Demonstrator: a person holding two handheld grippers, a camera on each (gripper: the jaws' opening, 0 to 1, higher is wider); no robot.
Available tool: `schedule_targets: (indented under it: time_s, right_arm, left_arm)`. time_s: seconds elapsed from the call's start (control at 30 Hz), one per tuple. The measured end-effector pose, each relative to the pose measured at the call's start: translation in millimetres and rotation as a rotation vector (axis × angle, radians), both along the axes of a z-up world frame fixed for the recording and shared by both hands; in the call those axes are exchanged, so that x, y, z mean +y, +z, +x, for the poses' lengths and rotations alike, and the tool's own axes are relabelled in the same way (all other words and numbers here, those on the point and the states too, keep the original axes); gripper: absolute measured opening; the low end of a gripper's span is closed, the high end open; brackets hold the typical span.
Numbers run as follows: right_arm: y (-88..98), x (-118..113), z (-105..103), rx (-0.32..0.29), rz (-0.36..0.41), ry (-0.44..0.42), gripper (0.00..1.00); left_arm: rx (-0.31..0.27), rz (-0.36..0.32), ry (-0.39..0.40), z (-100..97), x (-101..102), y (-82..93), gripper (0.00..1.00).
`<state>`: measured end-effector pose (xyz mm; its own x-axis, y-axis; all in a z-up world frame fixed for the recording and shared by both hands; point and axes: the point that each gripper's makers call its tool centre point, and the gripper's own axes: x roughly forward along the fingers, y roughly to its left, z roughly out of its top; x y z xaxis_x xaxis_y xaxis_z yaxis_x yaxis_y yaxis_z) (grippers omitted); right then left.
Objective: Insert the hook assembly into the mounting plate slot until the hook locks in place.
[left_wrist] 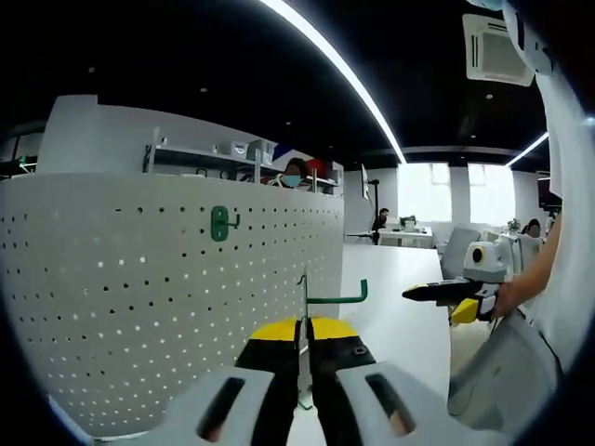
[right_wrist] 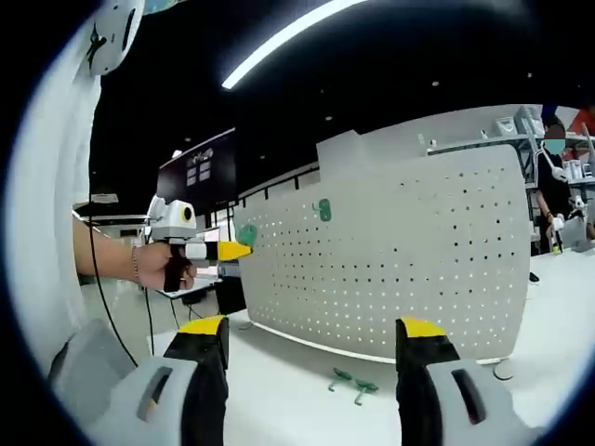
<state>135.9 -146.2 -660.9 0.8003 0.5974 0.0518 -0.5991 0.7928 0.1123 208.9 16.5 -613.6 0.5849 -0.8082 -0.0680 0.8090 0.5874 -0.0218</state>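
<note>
My left gripper [left_wrist: 304, 327] is shut on a green hook assembly [left_wrist: 337, 298], gripped by its thin back plate, with the hook arm pointing right. The white perforated mounting plate [left_wrist: 139, 297] stands upright just left of it, apart from the hook. Another green hook [left_wrist: 219, 223] hangs on that plate. In the right gripper view, my right gripper [right_wrist: 314, 327] is open with nothing between its jaws, facing the mounting plate [right_wrist: 409, 269]. There the left gripper [right_wrist: 231, 250] holds the hook assembly [right_wrist: 247, 234] near the plate's left edge, and the hung hook [right_wrist: 323, 210] shows higher up.
Two loose green hooks [right_wrist: 351, 383] lie on the white table [right_wrist: 297, 390] in front of the plate. The right gripper [left_wrist: 437, 292], held by a hand, hovers over the table [left_wrist: 400, 316] to the right. Shelves and desks with people stand behind.
</note>
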Motion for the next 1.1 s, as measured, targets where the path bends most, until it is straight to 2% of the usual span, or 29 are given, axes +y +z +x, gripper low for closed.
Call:
schedule_targets:
  time_s: [0.13,0.2,0.33,0.4,0.47,0.63,1.1]
  right_arm:
    - [2.5,4.9,-1.1,0.015,0.018,0.019,0.69]
    - [6.2,13.9,-3.9,0.036,0.053,0.055,0.67]
    - [17.6,16.8,-0.2,0.111,0.247,0.081,0.66]
    - [21.1,16.1,1.8,0.125,0.296,0.087,0.65]
    - [19.8,19.1,2.3,0.117,0.26,0.087,0.64]
    - [20.7,24.3,3.5,0.116,0.253,0.097,0.62]
    - [31.8,60.7,14.8,0.092,0.227,0.165,0.55]
  left_arm:
    - [0.001,0.0,0.001,0.3,0.0,-0.5,0.02]
    - [-0.002,0.004,0.003,0.5,0.1,-0.7,0.02]
    - [0.0,0.005,0.001,0.9,0.3,-1.8,0.02]
    - [-0.001,0.006,0.002,1.2,0.6,-2.1,0.02]
    - [-0.002,0.008,0.0,1.8,1.0,-2.4,0.02]
    - [-0.004,0.009,0.005,3.5,3.1,-3.1,0.02]
    - [-0.007,0.015,0.016,1.2,2.5,-6.0,0.02]
